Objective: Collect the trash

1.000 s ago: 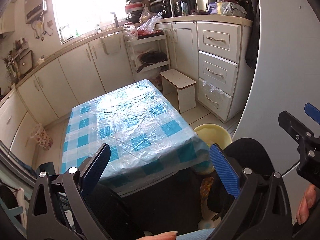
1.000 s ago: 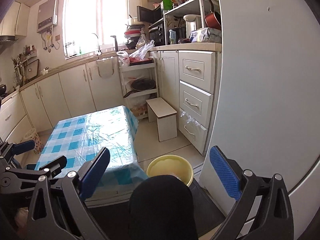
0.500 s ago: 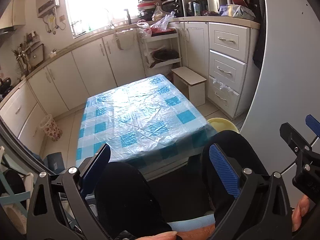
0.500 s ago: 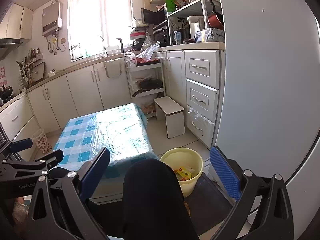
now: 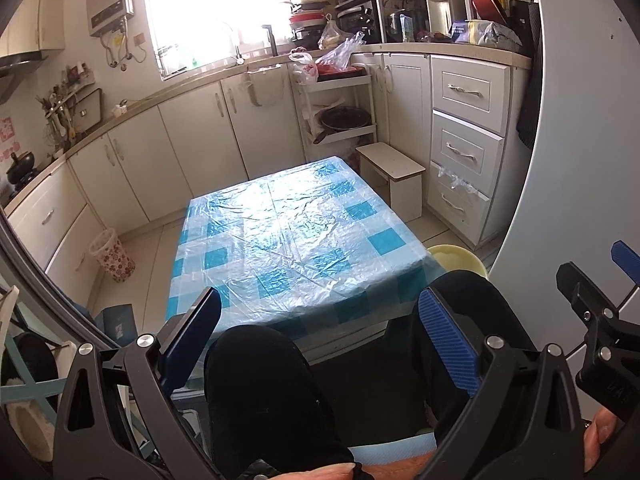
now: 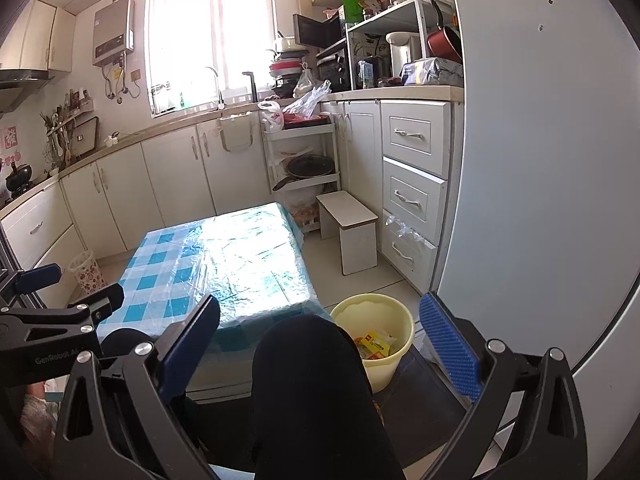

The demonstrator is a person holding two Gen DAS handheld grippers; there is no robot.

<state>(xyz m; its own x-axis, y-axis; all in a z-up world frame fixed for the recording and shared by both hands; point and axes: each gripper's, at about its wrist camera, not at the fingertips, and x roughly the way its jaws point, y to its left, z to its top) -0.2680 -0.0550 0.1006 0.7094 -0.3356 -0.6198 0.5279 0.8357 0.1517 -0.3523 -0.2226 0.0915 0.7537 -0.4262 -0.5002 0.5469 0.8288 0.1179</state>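
A pale yellow bucket (image 6: 376,320) stands on the floor at the near right corner of the low table, with yellow and orange wrappers (image 6: 374,345) inside. In the left wrist view only its rim (image 5: 456,256) shows behind a knee. The table (image 5: 296,240) carries a blue-checked cloth under clear plastic, and no trash shows on it. My left gripper (image 5: 320,336) is open and empty, held above the person's knees. My right gripper (image 6: 320,340) is open and empty, above a knee and near the bucket.
A white stool (image 6: 348,220) stands beyond the bucket, by the drawers (image 6: 412,196). A grey fridge door (image 6: 540,160) fills the right side. A floral wastebasket (image 5: 112,256) stands on the floor left of the table, by the cabinets. The person's black-clad knees (image 5: 264,392) fill the foreground.
Both grippers have tilted up and pulled back, so more of the kitchen and the knees shows. The bucket's inside with its wrappers has come into the right wrist view.
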